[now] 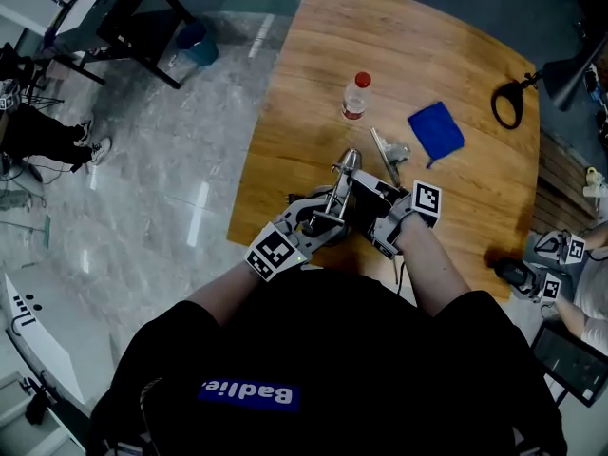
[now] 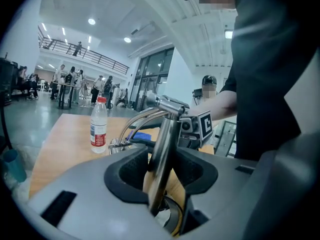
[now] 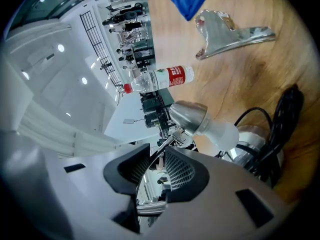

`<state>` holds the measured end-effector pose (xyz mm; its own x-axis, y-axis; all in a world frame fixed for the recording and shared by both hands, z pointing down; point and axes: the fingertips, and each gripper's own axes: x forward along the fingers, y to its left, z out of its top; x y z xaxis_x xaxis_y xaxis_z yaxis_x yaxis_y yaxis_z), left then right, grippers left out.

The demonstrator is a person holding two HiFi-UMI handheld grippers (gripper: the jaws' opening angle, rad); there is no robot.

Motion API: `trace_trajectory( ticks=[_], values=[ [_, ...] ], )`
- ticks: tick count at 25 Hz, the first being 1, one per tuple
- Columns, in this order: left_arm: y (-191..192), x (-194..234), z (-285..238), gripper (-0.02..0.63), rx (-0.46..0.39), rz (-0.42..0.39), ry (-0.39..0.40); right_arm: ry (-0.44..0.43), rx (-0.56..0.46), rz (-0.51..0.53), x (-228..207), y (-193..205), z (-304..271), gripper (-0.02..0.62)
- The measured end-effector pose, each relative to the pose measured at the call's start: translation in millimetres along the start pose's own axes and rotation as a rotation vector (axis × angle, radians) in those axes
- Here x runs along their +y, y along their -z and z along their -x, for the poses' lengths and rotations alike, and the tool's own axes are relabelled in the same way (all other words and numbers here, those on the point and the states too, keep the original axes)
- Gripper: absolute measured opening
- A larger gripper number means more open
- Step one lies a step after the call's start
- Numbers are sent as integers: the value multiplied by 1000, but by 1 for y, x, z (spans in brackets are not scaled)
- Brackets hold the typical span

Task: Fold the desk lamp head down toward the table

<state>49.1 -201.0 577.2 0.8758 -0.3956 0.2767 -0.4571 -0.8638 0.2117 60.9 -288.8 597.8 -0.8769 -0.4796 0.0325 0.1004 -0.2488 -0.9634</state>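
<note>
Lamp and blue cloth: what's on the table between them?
A shiny metal piece lies between the lamp and the blue cloth. The head view shows it most clearly.

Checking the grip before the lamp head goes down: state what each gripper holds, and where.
Left gripper clamps the lamp's upright post. Right gripper stands open around the thin rod behind the lamp head, not pressing it.
</note>
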Motion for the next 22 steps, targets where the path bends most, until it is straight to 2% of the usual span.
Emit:
trace_trajectory(
  ticks=[7, 9, 12, 17, 20, 22],
  values=[
    [0, 0, 0, 150, 18, -33, 17, -10, 38, 44, 4, 5, 0, 109],
    [0, -1, -1, 150, 29, -39, 24, -48, 71, 20, 10, 11, 1, 174],
    [1, -3, -2, 150, 48, -54, 48, -61, 71, 42, 18, 19, 14, 183],
    [2, 1, 15, 172, 42, -74, 76, -70, -31, 205, 44, 43, 38, 183],
    [1, 6, 38, 183, -6, -46, 64, -102, -140, 351, 69, 60, 57, 183],
    [2, 11, 57, 183, -35, -16, 46, -83, -208, 467, 79, 72, 68, 183]
  ],
)
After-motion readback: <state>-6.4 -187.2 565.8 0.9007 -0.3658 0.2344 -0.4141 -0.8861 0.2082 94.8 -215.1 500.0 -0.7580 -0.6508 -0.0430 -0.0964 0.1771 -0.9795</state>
